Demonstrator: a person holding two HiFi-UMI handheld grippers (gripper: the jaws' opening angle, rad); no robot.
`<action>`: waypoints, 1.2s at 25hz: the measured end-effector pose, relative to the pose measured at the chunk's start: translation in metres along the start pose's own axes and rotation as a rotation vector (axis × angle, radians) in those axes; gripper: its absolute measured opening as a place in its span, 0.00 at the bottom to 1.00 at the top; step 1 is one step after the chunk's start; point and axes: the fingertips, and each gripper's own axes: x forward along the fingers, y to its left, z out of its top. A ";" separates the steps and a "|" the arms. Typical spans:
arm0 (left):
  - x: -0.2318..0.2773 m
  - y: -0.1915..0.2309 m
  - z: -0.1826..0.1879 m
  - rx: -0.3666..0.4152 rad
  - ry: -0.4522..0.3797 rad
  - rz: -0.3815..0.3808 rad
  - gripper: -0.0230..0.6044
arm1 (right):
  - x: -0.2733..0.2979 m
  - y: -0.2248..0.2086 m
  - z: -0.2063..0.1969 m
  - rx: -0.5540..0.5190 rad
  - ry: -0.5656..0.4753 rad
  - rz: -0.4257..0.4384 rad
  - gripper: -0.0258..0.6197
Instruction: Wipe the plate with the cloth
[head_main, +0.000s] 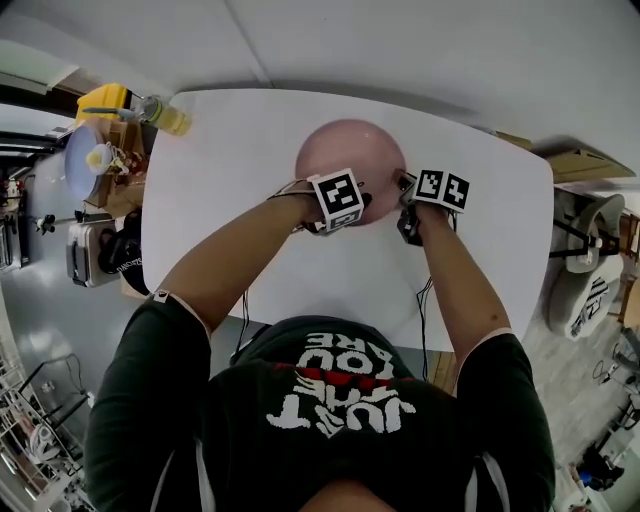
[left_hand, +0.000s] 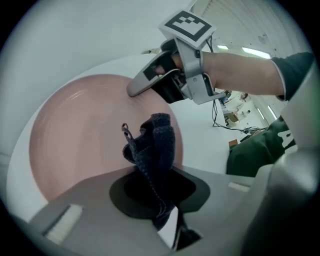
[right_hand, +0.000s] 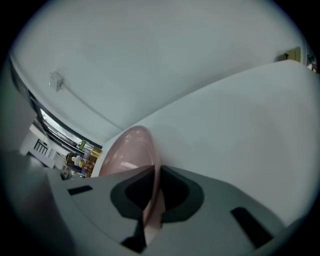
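— Where is the cloth?

— The dark blue cloth (left_hand: 155, 145) is pinched between the fingers of the left gripper (left_hand: 160, 200), which are closed on it. It bunches up just past their tips, above the pink plate (left_hand: 85, 130). I cannot tell whether it touches the plate's surface.

— And the other hand?

— The right gripper (right_hand: 152, 200) has its fingers nearly together, clamped on the plate's rim. The rim runs edge-on between them, with the rest of the plate stretching ahead of their tips.

— How do the two sit against each other?

— In the left gripper view, the right gripper's fingers bite the rim just beyond the cloth, so they are near each other but apart.

— What is under it all?

— A white desk (head_main: 230, 200). The plate lies on it, straight ahead of both pairs of fingers.
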 end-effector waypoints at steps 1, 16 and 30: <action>-0.004 0.007 -0.008 -0.014 0.012 0.024 0.14 | -0.001 0.000 -0.001 -0.010 -0.001 0.001 0.07; -0.046 0.112 -0.024 -0.307 -0.168 0.328 0.14 | -0.014 0.006 -0.029 -0.204 0.049 -0.034 0.07; -0.038 0.158 0.078 -0.192 -0.216 0.468 0.14 | -0.016 0.012 -0.039 -0.236 0.063 -0.062 0.09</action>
